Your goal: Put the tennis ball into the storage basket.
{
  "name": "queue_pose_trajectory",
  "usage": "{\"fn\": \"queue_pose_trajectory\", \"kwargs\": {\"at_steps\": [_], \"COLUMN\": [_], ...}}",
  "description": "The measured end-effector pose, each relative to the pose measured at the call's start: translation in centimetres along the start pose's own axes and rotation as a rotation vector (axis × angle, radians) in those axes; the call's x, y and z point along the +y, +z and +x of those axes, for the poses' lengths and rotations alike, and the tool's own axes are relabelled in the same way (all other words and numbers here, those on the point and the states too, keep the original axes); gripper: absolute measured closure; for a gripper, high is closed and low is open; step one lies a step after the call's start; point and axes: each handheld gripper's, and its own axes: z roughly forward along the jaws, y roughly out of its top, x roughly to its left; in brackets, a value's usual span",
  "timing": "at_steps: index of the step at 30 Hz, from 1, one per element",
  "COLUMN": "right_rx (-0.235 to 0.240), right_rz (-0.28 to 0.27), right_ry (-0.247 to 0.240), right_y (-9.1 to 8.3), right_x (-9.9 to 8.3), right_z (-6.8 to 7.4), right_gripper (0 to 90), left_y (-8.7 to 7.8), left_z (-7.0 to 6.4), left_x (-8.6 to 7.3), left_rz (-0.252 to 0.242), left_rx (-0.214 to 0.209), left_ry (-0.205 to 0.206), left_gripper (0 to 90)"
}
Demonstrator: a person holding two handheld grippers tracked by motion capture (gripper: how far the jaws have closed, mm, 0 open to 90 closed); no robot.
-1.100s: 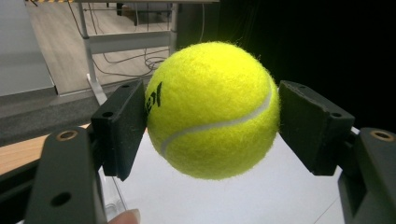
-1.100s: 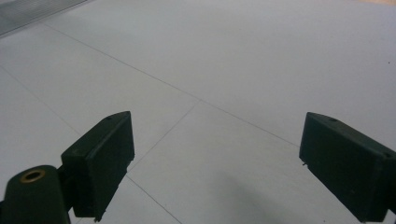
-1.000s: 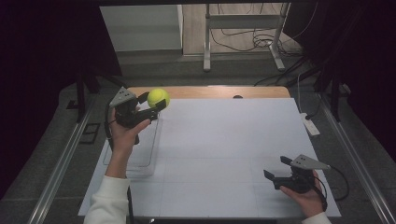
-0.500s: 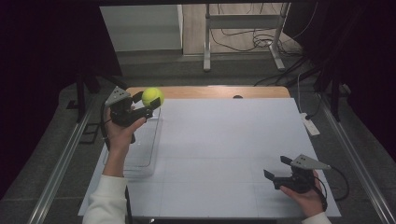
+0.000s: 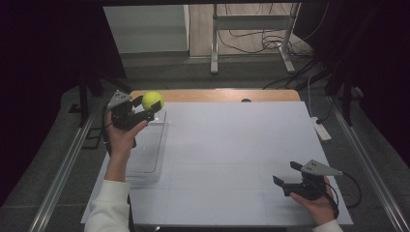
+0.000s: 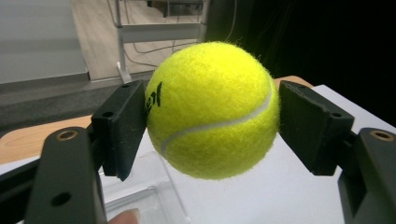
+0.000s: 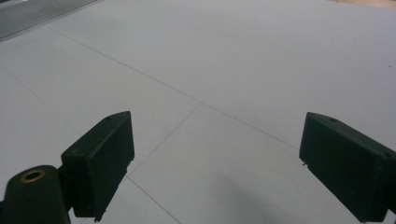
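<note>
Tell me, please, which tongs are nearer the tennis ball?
Left. The left tongs grip the tennis ball above the clear tray; the right tongs sit far across the table, open.

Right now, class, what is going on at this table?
A person works with a gripper in each hand. The left gripper holds a yellow tennis ball between its jaws, raised above a clear plastic tray at the table's left side. The right gripper sits open and empty, low over the white table top near the right corner.
</note>
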Motion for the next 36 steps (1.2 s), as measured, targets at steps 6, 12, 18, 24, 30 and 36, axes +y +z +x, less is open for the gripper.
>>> {"fn": "queue_pose_trajectory", "kwargs": {"at_steps": [6, 12, 18, 24, 30, 36], "right_rx": [0.0, -0.003, -0.003, -0.004, -0.003, -0.004], "right_rz": [0.001, 0.003, 0.005, 0.005, 0.006, 0.007], "right_ry": [0.0, 0.0, 0.001, 0.001, 0.003, 0.002], "right_y": [0.0, 0.0, 0.1, 0.1, 0.1, 0.1], "right_x": [0.0, 0.0, 0.0, 0.0, 0.0, 0.0], "right_z": [0.0, 0.0, 0.0, 0.0, 0.0, 0.0], "right_gripper": [10.7, 10.7, 10.7, 10.7, 10.7, 10.7], "left_y": [-0.3, -0.5, -0.6, -0.7, -0.6, -0.6], "left_z": [0.9, 1.8, 2.6, 3.4, 3.7, 4.1], "left_x": [-0.1, -0.3, -0.5, -0.8, -0.9, -1.0], "left_rz": [-0.002, -0.004, 0.002, 0.009, 0.011, 0.016], "left_rx": [0.028, 0.059, 0.111, 0.13, 0.141, 0.155], "left_ry": [-0.013, -0.025, -0.024, -0.04, -0.045, -0.048], "left_gripper": [27.3, 27.3, 27.3, 27.3, 27.3, 27.3]}}
